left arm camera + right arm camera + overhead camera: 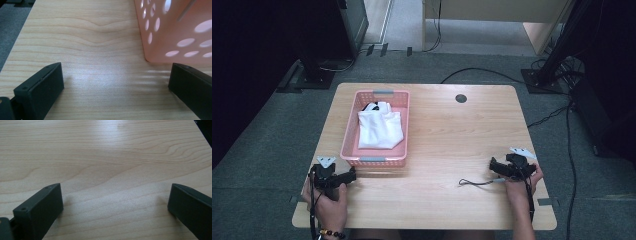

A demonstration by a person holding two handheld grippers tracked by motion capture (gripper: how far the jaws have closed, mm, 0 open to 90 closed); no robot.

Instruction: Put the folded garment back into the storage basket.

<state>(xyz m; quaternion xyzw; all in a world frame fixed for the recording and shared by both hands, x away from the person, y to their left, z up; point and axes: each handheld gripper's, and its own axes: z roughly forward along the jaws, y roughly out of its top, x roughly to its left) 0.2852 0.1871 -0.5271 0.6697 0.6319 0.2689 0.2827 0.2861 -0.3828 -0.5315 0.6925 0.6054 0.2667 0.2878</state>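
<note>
White cloth (380,127) lies bunched inside pink basket (351,131), w/ small black patch at far end. Judged soft, light, floppy; best pinched at raised fold near top, not flat spot. Basket wall may snag jaws. Left gripper (352,175) just beside basket's near corner, jaws spread wide, empty. Right gripper (492,164) well apart from basket, jaws wide, empty. Thin cord (474,183) on table (452,130) near right gripper.
</note>
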